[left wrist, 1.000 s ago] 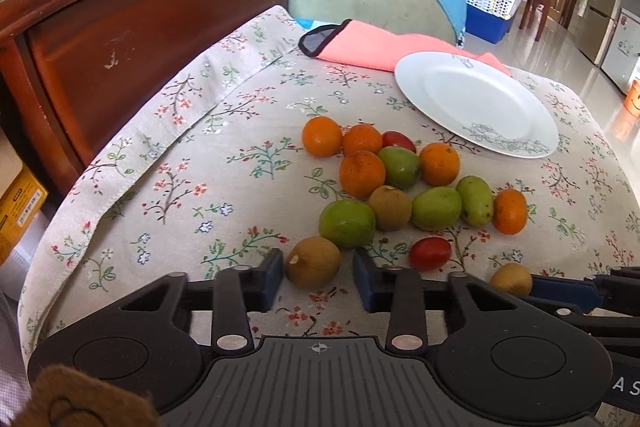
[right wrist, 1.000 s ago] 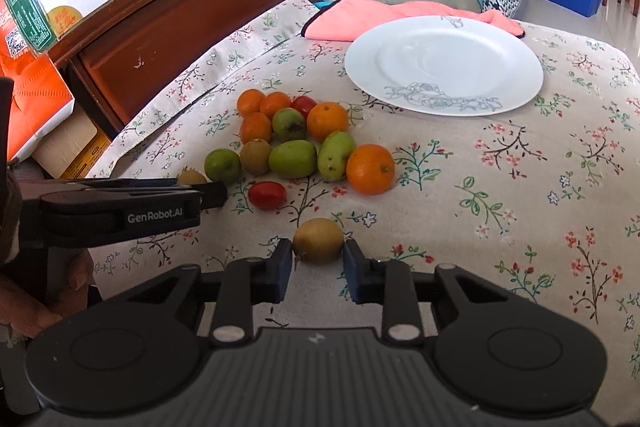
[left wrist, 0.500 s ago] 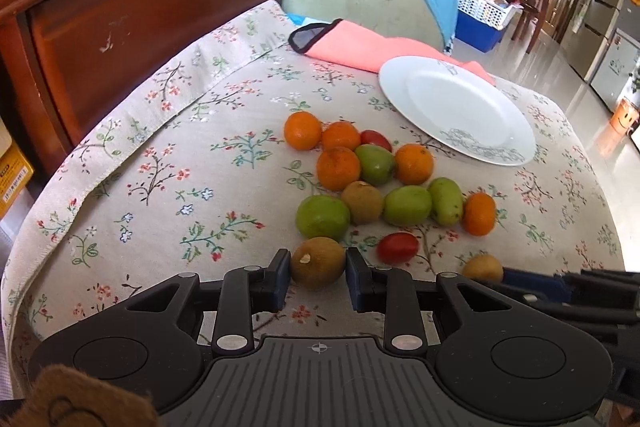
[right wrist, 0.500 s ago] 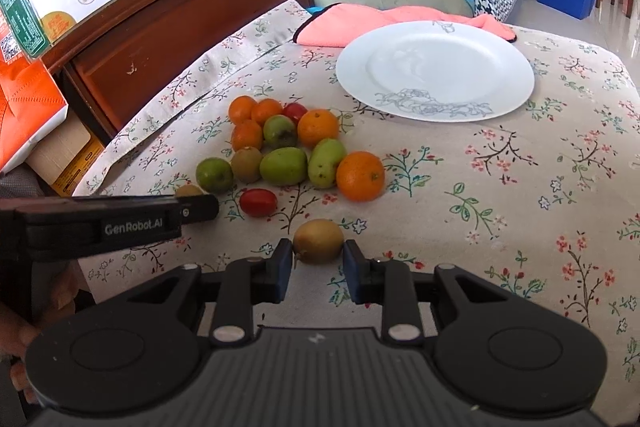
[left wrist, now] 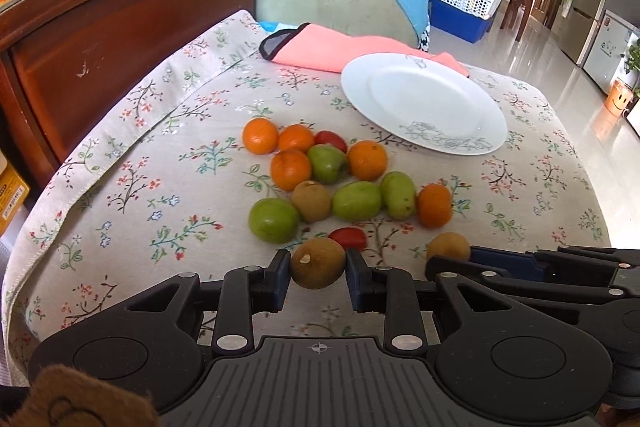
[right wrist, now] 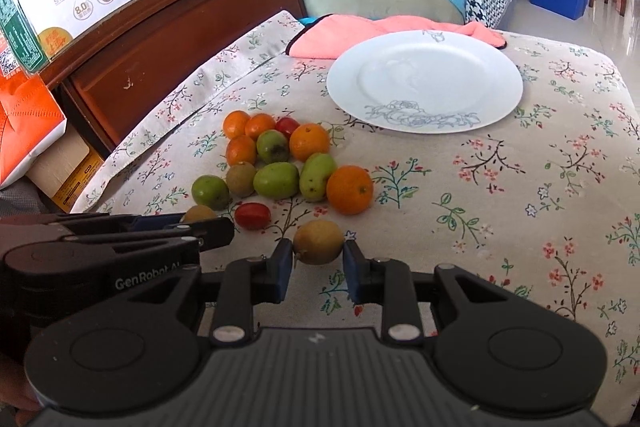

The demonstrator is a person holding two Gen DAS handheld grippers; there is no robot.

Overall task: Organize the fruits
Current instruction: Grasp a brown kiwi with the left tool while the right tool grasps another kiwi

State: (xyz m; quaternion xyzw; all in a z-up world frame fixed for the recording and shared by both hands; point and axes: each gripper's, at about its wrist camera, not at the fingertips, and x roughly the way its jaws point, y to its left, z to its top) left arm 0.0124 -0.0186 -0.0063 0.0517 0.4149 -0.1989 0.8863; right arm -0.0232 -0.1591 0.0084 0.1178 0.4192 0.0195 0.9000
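Kiwis are pinched tight: one kiwi (left wrist: pixel 318 262) by the left gripper (left wrist: pixel 316 277), another kiwi (right wrist: pixel 318 241) by the right gripper (right wrist: pixel 316 269). Both grippers are tipped downward, side by side.

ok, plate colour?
White plate, grey floral print on near rim; clearest in the right wrist view.
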